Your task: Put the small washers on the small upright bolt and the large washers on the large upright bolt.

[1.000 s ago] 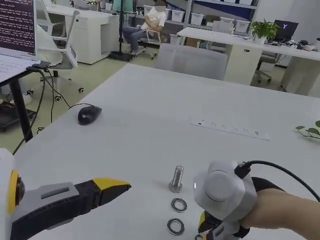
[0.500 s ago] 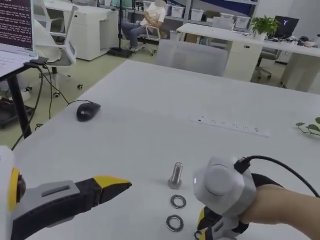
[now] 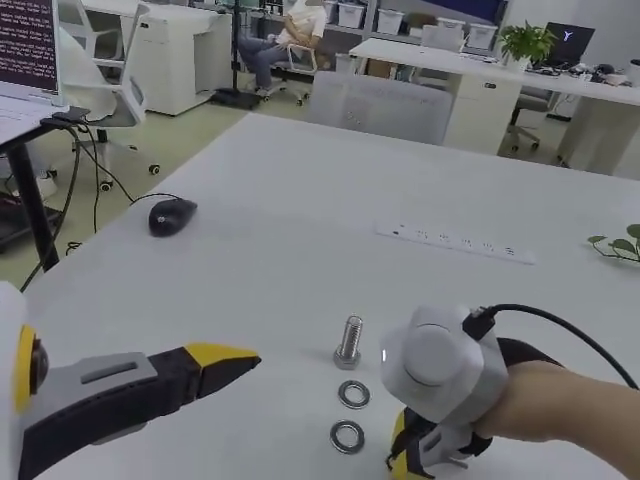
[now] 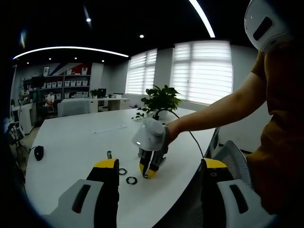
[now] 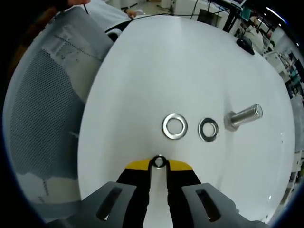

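A small upright bolt (image 3: 349, 342) stands on the white table (image 3: 300, 250). Two washers lie in front of it, one (image 3: 353, 394) nearer the bolt and one (image 3: 347, 436) nearer me. My right gripper (image 3: 425, 462) points down at the table just right of them. In its own view that right gripper (image 5: 159, 164) is shut on a small washer (image 5: 159, 161), with the two loose washers (image 5: 175, 126) (image 5: 208, 129) and the bolt (image 5: 243, 117) beyond. My left gripper (image 4: 160, 165) hovers open at the lower left, and one yellow fingertip (image 3: 225, 358) shows in the head view.
A computer mouse (image 3: 172, 215) lies at the far left of the table and a white power strip (image 3: 455, 243) across the back. Plant leaves (image 3: 625, 245) reach in at the right edge. A grey mesh chair (image 5: 47, 118) stands by the table's near edge.
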